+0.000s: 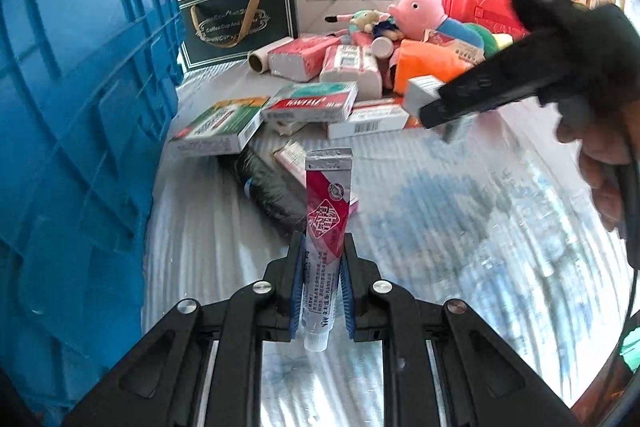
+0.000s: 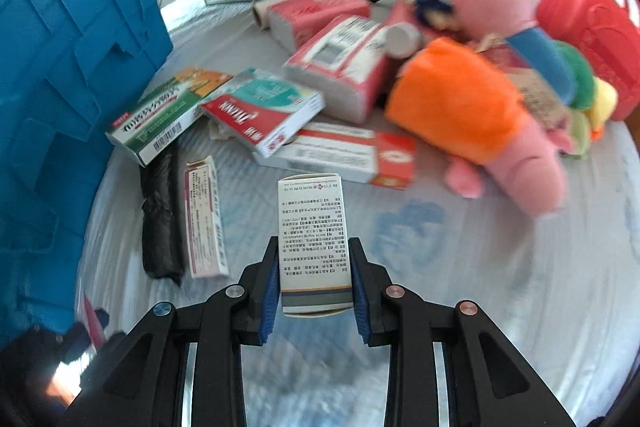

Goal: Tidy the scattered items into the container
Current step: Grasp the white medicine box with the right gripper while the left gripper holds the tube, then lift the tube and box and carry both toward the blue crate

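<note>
Black left tongs (image 1: 322, 263) pinch tube (image 1: 326, 211) | right tongs (image 2: 315, 281) pinch box (image 2: 314, 243)

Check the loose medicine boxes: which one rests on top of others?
The red-and-teal box: it rests tilted across the green-and-orange box and the long red-and-white box.

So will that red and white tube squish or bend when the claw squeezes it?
Probably a little. The tube looks like soft foil with a flat crimped end, so it may dent where the left claw pinches. It likely weighs little, since it stands straight up from the pads without drooping.
</note>
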The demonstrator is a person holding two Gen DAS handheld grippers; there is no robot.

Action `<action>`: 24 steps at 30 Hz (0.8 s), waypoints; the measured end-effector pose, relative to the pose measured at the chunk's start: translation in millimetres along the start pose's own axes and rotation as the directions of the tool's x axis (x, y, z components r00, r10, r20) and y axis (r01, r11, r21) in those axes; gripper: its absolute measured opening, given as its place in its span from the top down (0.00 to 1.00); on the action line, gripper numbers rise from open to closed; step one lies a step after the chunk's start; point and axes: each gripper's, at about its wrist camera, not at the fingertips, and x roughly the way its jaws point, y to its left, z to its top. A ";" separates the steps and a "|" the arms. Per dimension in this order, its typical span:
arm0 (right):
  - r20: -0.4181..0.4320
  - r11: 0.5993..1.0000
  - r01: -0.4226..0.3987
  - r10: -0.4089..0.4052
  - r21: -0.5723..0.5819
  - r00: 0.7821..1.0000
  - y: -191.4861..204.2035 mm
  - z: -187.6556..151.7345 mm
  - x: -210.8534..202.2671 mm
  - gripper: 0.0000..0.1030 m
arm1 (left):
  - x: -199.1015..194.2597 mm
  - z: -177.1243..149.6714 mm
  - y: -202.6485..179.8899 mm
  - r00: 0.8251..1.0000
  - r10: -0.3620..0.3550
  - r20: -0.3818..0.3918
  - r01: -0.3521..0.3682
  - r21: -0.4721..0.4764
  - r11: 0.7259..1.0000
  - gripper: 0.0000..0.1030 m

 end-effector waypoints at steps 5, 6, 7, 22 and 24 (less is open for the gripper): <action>0.041 1.000 0.014 -0.015 0.028 0.999 -25.0 -11.8 -45.2 0.71 | -23.0 23.9 -19.4 1.000 -0.002 0.029 0.002 0.026 1.000 0.84; 0.050 0.999 0.014 -0.016 0.039 0.999 -31.5 -14.5 -56.0 0.71 | -29.8 29.7 -24.6 0.999 -0.003 0.039 0.002 0.037 0.999 0.84; 0.057 0.999 0.013 -0.016 0.049 0.998 -36.2 -16.8 -64.9 0.71 | -34.8 34.6 -28.4 0.999 -0.004 0.045 0.001 0.045 0.999 0.84; 0.230 0.996 0.016 -0.035 0.083 0.973 -77.1 -41.7 -217.3 0.71 | -115.3 113.3 -63.4 0.989 0.045 0.141 -0.061 0.109 0.992 0.84; 0.258 0.996 0.018 -0.039 0.084 0.965 -81.5 -44.9 -236.9 0.71 | -127.9 125.4 -67.2 0.985 0.049 0.166 -0.069 0.113 0.991 0.84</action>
